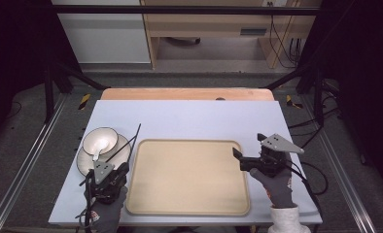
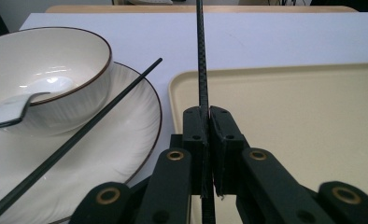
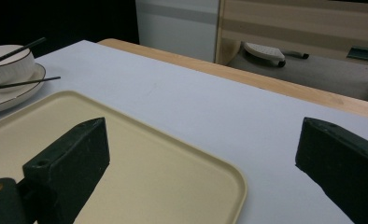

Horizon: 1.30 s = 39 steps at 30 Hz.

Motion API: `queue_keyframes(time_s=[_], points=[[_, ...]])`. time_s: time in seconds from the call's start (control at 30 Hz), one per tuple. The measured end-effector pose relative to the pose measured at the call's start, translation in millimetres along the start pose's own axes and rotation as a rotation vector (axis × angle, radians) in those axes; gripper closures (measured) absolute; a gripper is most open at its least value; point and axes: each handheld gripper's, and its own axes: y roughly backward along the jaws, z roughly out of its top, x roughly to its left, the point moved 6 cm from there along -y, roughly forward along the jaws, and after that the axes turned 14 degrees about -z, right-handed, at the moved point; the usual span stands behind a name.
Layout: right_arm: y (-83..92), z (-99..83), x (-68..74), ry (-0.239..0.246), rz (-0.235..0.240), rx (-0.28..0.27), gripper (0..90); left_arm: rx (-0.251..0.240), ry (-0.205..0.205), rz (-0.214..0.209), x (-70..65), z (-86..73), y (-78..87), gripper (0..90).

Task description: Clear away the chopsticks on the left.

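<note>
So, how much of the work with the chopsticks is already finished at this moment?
One chopstick is clamped in the shut left gripper, off the plate. The other chopstick lies across the plate beside the bowl with its spoon. The tray holds nothing, so placing seems wholly ahead. The right gripper waits open.

floor: grey carpet [image 1: 214,73] around the table
far wall: white panel [image 1: 102,36] left, wooden cabinet [image 1: 218,29] right
sides: dark
</note>
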Motion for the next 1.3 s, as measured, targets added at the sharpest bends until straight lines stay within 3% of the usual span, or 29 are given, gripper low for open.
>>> queue_keyframes(time_s=[0.23, 0.53, 0.63, 1.3], points=[[0.9, 0.8, -0.6, 0.002, 0.0, -0.003, 3.2, -0.027, 0.017, 0.001, -12.7, -5.3, -4.7, 85.2], [-1.7, -1.5, 2.6, 0.008, 0.003, 0.01, 3.3, -0.027, 0.059, -0.012, -23.0, -23.1, -16.7, 85.2], [-2.4, -1.8, 3.2, 0.01, 0.003, 0.009, 3.3, -0.013, 0.056, -0.013, -26.4, -28.2, -22.8, 85.2], [-6.5, -5.6, 6.5, 0.028, 0.003, 0.027, 3.4, 0.056, 0.11, 0.021, -14.7, -51.8, -37.3, 85.2]])
